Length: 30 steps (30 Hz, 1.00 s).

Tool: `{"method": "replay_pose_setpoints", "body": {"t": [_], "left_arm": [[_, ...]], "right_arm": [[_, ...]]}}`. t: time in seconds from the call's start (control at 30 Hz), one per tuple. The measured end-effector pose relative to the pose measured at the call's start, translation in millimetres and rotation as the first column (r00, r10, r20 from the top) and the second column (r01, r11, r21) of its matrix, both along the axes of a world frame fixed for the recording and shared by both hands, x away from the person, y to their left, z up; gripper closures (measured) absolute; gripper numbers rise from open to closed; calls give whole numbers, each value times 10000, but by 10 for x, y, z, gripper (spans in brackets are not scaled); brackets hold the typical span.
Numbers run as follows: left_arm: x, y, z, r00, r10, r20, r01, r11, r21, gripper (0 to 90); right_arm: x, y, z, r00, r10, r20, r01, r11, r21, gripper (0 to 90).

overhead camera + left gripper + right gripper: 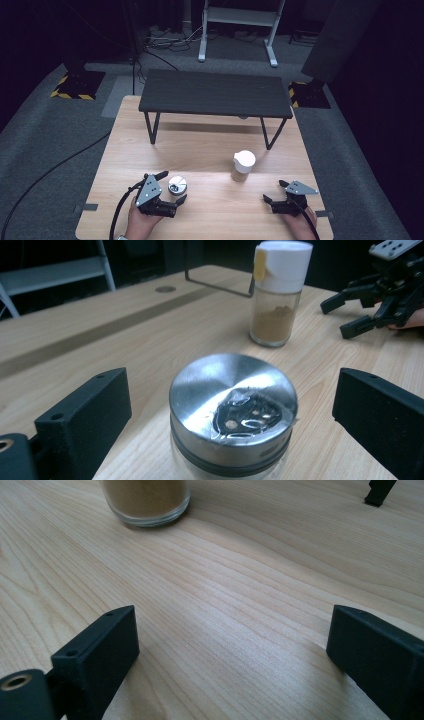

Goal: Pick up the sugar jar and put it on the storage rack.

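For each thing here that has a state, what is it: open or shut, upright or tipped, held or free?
Left claw: open, jaws either side of the shaker, not touching.
Right claw: open, empty.
Steel-lidded glass shaker: upright, lid on, holes taped over, free.
White-capped glass spice jar: upright, flap shut, part full of brown powder, free.
Black low shelf: standing on the table.

Light wooden table (pixel 210 150): black riser shelf (pixel 215 94) along far edge, steel-lidded shaker (pixel 177 185) near front-left, white-capped spice jar (pixel 243 166) centre-right.
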<state>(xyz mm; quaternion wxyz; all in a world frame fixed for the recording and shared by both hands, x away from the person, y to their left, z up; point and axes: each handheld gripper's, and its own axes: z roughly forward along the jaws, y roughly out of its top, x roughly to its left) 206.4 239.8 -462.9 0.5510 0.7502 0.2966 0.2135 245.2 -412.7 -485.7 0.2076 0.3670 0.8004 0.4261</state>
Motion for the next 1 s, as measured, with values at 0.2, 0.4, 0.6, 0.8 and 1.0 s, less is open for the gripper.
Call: {"method": "replay_pose_setpoints", "body": {"t": [0.2, 0.4, 0.6, 0.8, 1.0], "left_arm": [[4, -109, -72, 9990, 354, -290, -343, 9987, 388, 37], [54, -187, -111, 9944, 635, -844, -560, 9945, 885, 77], [32, -172, -213, 9958, 533, -744, -470, 9954, 836, 216], [-42, -163, -432, 9985, 540, -43, -538, 9980, 331, 307], [-52, -153, -488, 9984, 558, 92, -559, 9983, 153, 310]], "right_arm": [[0, 0, 0, 10000, -1, 1, 1, 10000, 2, 64], [-1, 1, 0, 10000, -4, 2, 4, 10000, 0, 64], [-2, 2, -1, 10000, -4, 9, 4, 10000, -6, 65], [-2, 2, -1, 10000, -5, 8, 5, 10000, -7, 65], [-3, 2, -1, 10000, -5, 10, 5, 10000, -7, 65]]}}
